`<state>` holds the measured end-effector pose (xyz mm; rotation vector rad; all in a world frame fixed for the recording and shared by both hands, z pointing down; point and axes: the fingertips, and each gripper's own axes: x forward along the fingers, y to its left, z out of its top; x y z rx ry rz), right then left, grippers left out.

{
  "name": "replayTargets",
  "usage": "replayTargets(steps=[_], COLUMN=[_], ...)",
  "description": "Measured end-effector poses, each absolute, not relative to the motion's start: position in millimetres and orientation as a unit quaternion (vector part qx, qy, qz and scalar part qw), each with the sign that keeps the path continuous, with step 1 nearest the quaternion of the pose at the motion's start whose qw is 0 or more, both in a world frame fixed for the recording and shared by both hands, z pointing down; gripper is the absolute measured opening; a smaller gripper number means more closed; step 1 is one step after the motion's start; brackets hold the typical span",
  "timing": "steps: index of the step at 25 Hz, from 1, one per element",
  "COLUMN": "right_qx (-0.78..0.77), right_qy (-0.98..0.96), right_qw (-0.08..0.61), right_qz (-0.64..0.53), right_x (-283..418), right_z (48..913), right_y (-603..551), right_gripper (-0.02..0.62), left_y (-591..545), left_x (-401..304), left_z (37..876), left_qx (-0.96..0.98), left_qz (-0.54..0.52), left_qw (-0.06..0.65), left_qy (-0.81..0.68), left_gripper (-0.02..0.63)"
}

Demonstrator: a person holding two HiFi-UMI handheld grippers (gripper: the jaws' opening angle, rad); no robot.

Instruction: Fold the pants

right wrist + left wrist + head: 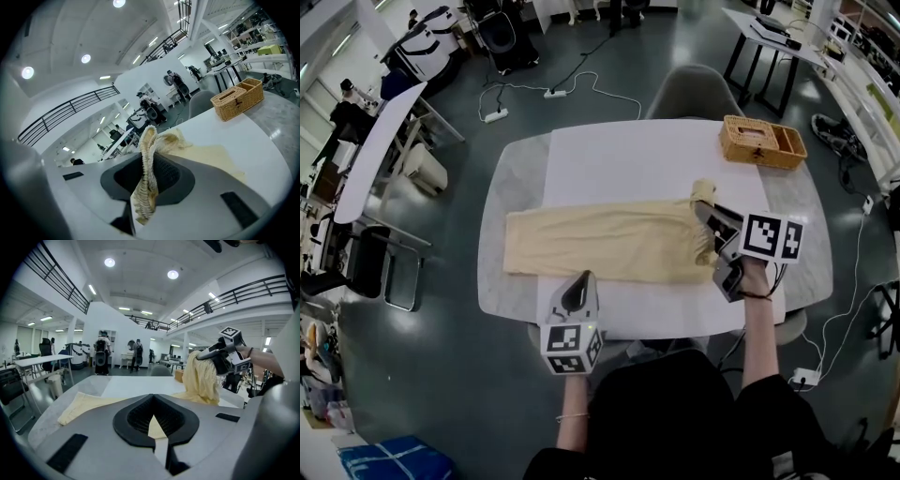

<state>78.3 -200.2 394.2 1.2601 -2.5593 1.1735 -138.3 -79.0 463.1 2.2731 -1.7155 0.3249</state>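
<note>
Head view: pants [600, 246] lie flat lengthwise across the counter [619, 155], legs apparently stacked. Leg ends are at view left, waist end at view right.

The waist end is raised off the counter by the right hand-held gripper [705, 214], which is clenched on the bunched elastic waistband [146, 178]. Right gripper view shows ribbed cloth pinched between the jaws w/ a tail hanging below.

The left hand-held gripper [578, 284] sits at the near long edge, approx. mid-length. Left gripper view shows the jaws a narrow slit apart, w/ counter and cloth visible through the gap and nothing pinched, i.e. released.

A wicker basket [762, 142] stands at the far right corner, well apart from the work.

Handling (est.):
- Light, soft and fully limp; the raised part drapes from the grip pt.
- Thin cloth, low slip on the pads. The ribbed waistband is the thickest section and gives best purchase.
- Not fragile; a firm pinch is OK.
- A single grip pt lets the waist droop to one side, so the fold may land skewed.

Grip pts (rec.):
- Take the waistband at its corners to carry the waist over toward the leg ends.
- Take both layers, else the top layer may peel off.
- Left unit: pin or pinch the near edge at the intended fold line.
</note>
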Motion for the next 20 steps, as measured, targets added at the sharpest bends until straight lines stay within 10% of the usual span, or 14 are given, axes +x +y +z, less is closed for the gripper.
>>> replayTargets(steps=[20], right_qx=[0.3], right_qy=[-0.871], right_qw=[0.047], right_qz=[0.388], right_x=[-16.1], right_z=[380.9], right_y=[-213.1], right_gripper=[0.066], left_y=[-87.1], left_x=[-168.5], left_z=[450.4], left_qx=[0.753], left_qz=[0.106], left_qw=[0.139], left_qy=[-0.634], left_gripper=[0.008])
